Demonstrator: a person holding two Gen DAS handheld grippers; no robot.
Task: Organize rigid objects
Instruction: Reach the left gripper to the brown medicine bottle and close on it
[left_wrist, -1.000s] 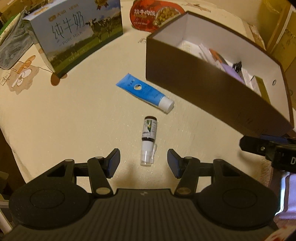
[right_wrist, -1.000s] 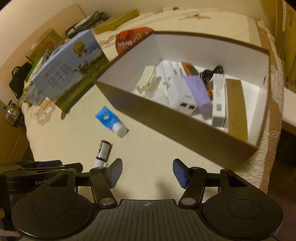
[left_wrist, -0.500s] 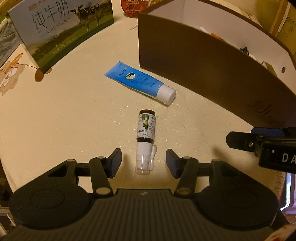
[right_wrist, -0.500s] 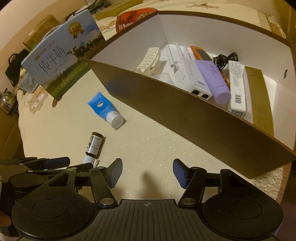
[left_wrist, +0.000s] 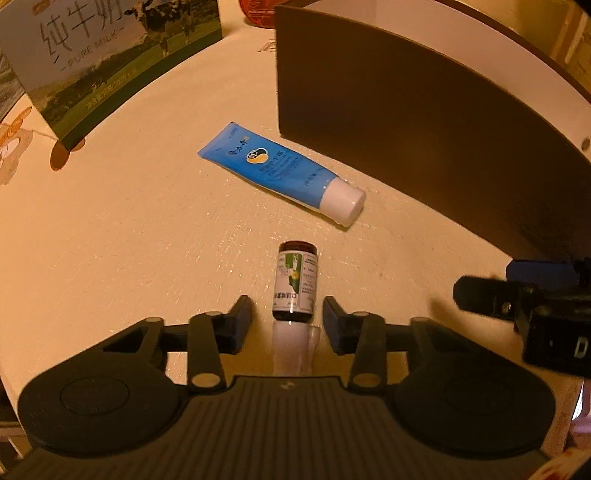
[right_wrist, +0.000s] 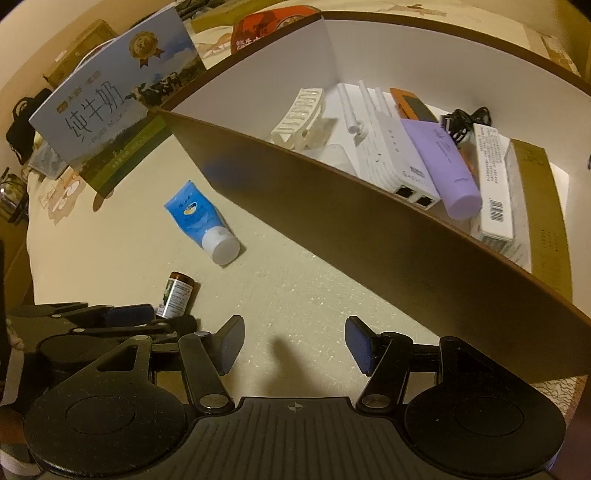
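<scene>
A: The left gripper (left_wrist: 287, 317) is closing around the small brown bottle (left_wrist: 296, 282) lying on the table (left_wrist: 110, 240), gaps showing at both pads.

B: Only the right wrist view is showing inside the box (right_wrist: 369, 236); the right gripper (right_wrist: 294, 349) is hanging half-open, holding nothing.

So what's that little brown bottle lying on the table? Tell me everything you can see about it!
The little brown bottle is dark, glassy-looking, with a white and green printed label and a clear plastic cap at the near end. It lies on its side on the cream tablecloth, base pointing toward the blue tube, which it doesn't touch. The left gripper straddles its cap end, jaws closing, with small gaps still showing on both sides.
</scene>
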